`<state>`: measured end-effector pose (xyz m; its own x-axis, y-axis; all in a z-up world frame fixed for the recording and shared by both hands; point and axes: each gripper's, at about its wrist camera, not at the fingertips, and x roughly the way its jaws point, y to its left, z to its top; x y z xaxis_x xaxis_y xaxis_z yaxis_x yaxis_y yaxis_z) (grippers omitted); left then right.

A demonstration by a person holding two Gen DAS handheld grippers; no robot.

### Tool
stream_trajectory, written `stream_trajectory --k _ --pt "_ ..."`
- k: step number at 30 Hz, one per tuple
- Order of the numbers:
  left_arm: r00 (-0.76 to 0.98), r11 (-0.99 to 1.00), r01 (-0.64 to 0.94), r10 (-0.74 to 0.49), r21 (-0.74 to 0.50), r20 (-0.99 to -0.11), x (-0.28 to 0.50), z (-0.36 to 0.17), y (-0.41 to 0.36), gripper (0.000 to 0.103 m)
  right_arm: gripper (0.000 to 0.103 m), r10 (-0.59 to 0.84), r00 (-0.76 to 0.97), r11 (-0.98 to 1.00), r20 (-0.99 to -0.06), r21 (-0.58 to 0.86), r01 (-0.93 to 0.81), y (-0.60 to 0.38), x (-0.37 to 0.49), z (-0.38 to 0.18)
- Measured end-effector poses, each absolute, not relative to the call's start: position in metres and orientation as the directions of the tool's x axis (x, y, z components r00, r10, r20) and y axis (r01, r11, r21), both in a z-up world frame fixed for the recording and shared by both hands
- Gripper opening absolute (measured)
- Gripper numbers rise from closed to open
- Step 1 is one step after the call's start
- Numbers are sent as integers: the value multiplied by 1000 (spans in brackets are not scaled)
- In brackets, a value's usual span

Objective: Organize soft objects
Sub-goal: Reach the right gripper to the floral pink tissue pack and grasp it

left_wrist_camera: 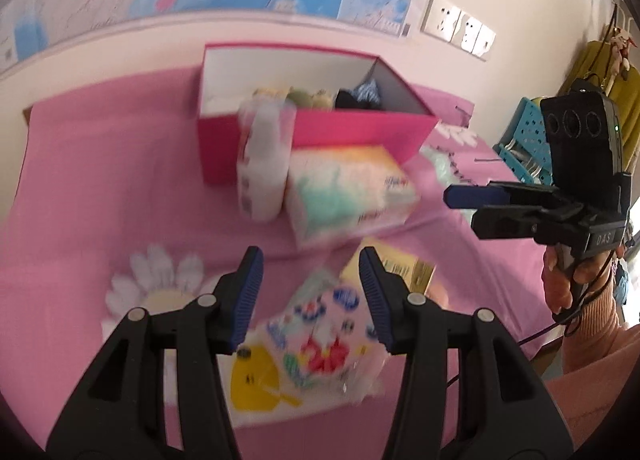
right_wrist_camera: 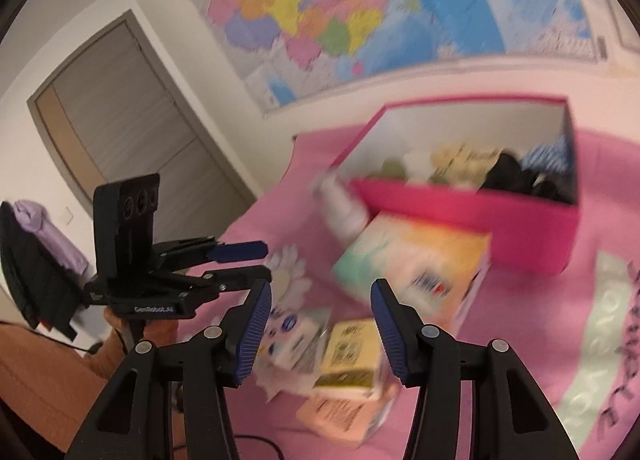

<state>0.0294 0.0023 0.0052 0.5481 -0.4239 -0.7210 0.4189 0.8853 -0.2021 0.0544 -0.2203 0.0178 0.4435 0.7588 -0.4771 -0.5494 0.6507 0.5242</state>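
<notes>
An open pink box (left_wrist_camera: pixel 320 132) (right_wrist_camera: pixel 480 220) stands on the pink bed and holds several soft items, yellow-green and dark ones. In front of it lie a white roll pack (left_wrist_camera: pixel 262 176) (right_wrist_camera: pixel 344 208), a pastel tissue pack (left_wrist_camera: pixel 352 192) (right_wrist_camera: pixel 416 264), a printed plastic pack (left_wrist_camera: pixel 316 336) (right_wrist_camera: pixel 296 336) and a yellow packet (left_wrist_camera: pixel 400 272) (right_wrist_camera: pixel 352 356). My left gripper (left_wrist_camera: pixel 312 292) is open and empty above the printed pack. My right gripper (right_wrist_camera: pixel 320 320) is open and empty above the yellow packet; it also shows in the left wrist view (left_wrist_camera: pixel 464 208). The left gripper shows in the right wrist view (right_wrist_camera: pixel 260 260).
A pink sheet (left_wrist_camera: pixel 100 180) with a daisy print covers the bed. A map (right_wrist_camera: pixel 360 12) hangs on the wall behind. A blue crate (left_wrist_camera: pixel 524 140) stands beyond the bed's right side. A door (right_wrist_camera: pixel 132 120) is at the left. An orange packet (right_wrist_camera: pixel 348 416) lies under the yellow one.
</notes>
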Motion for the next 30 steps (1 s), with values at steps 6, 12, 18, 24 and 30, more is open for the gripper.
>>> stream_trajectory --k 6,12,18,24,30 --pt "527 894 383 -420 -234 -739 10 -12 16 52 53 795 365 605 -484 600 -523 -195 48 -16" --pt "506 891 388 -421 -238 -753 0 -20 21 52 53 805 334 592 -490 625 -509 -176 46 -29" --pt "475 877 389 -454 -283 -754 -4 -28 24 52 51 791 336 608 -511 601 -519 -159 46 -31" --pt "454 862 396 -484 -318 -748 -6 -32 25 52 43 790 326 609 -519 602 -516 -149 48 -35" --pt "455 859 405 -487 -314 -745 -8 -31 21 48 38 777 332 626 -535 593 -506 -144 49 -40"
